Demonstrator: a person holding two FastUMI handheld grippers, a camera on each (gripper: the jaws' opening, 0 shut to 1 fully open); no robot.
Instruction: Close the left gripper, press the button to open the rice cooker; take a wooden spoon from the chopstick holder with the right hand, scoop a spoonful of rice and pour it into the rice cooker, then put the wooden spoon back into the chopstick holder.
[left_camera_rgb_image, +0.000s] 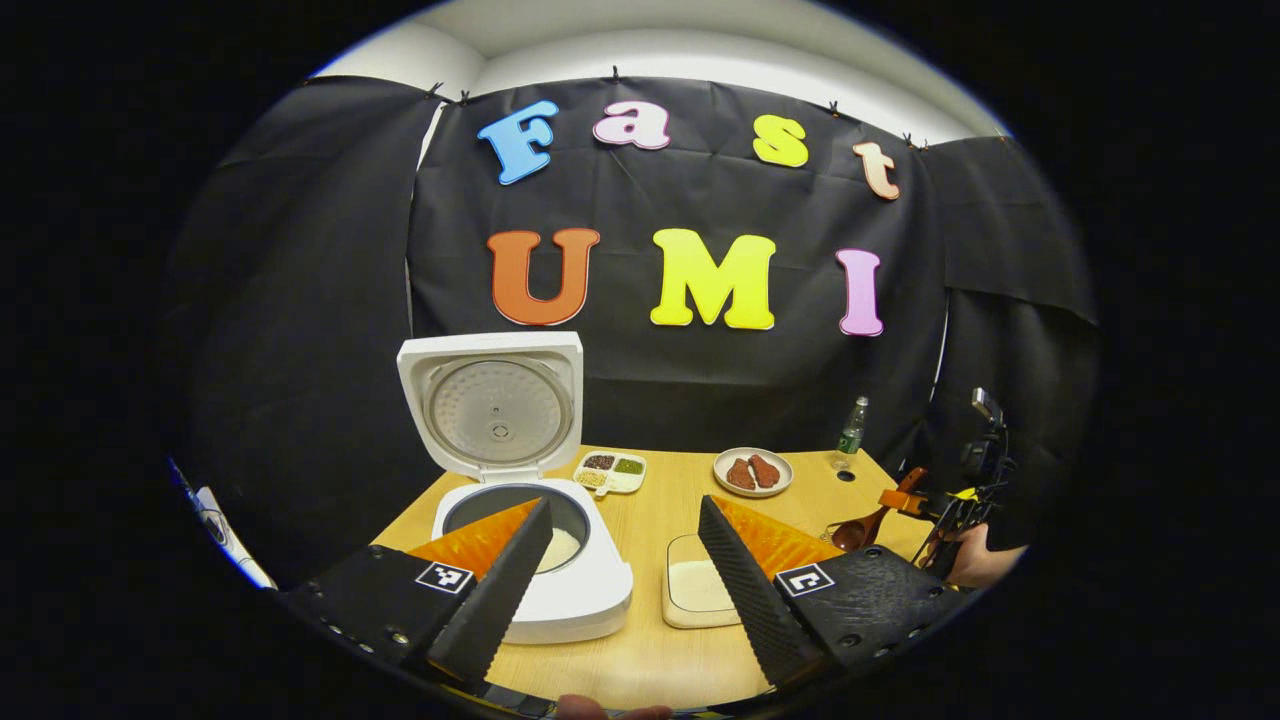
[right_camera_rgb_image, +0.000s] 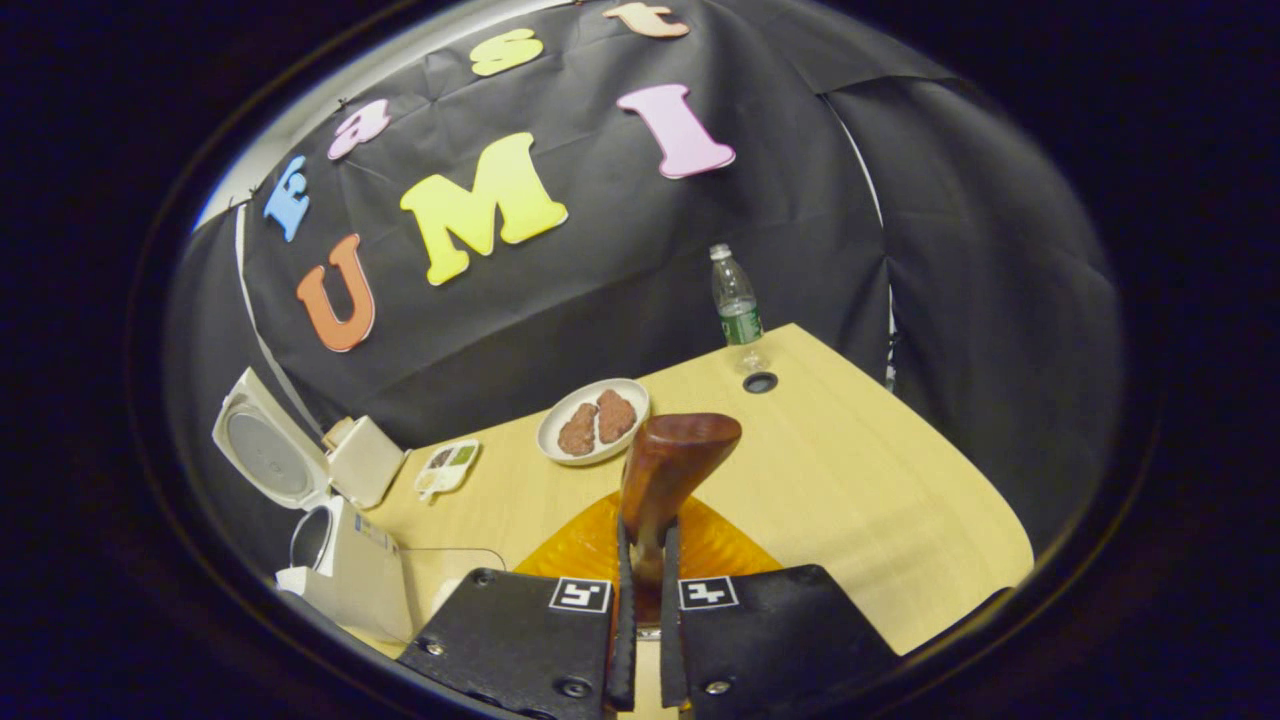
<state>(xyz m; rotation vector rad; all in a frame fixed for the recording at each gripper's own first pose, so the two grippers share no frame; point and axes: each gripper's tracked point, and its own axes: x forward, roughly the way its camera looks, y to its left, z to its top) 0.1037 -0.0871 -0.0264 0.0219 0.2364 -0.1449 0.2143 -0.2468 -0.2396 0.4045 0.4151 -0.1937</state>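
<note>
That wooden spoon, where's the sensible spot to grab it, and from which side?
By the handle, as the right gripper does now: in its own view both fingers press on the narrow stem, leaving the wooden spoon bowl free beyond the fingertips. The slim handle suits a two-sided pinch; the broad bowl would probably slip, and it must stay clear for scooping.

Plate of meat (right_camera_rgb_image: 594, 420); water bottle (right_camera_rgb_image: 736, 298); divided dish (right_camera_rgb_image: 447, 468) on table (right_camera_rgb_image: 870, 480)

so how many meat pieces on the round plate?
2. Both lie side by side, touching, on the round plate behind the wooden spoon: left piece, right piece. None seem hidden.
</note>
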